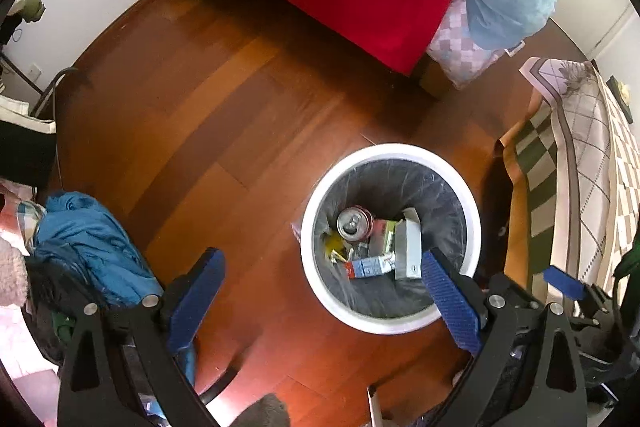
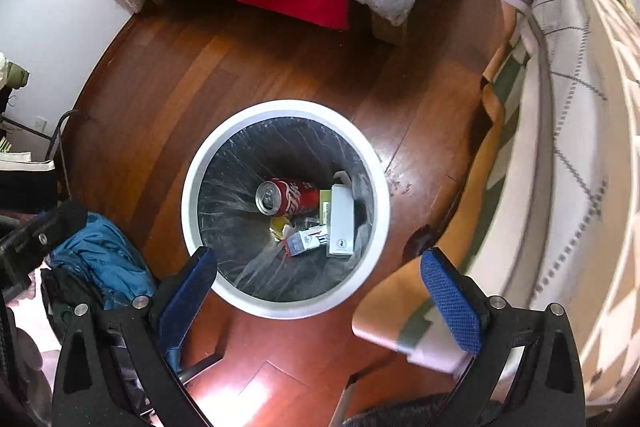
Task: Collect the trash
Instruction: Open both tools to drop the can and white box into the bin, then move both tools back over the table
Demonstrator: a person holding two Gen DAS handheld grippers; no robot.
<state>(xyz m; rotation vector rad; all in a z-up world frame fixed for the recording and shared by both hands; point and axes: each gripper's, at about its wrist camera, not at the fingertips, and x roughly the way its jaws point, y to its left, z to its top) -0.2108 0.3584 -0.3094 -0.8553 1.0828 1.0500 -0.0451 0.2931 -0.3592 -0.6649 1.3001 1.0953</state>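
Both tools are hanging above the round white waste bin with the dark plastic liner (image 2: 382, 187), and each is standing spread wide with nothing between its blue pads. In the right wrist view the bin is sitting at the centre of the frame, directly ahead of the right tool (image 2: 318, 269), whose left pad is overlapping the bin's near rim. In the left wrist view the same bin (image 1: 474, 211) is lying toward the lower right of the frame, so the left tool (image 1: 322, 273) is centred over bare wooden floor (image 1: 208, 131) with only its right pad crossing the rim.

The collected trash is lying at the bottom of the liner: a red drink can (image 2: 282, 195) on its side with its long axis running left to right across the frame, a white rectangular carton (image 2: 341, 221) lying top to bottom at the right, and a small blue-and-white pack (image 2: 308, 239) below the can. No loose litter is showing on the floor in either view.

Judging from this, the right tool is the nearer one to the bin's mouth, and the collecting looks largely done.
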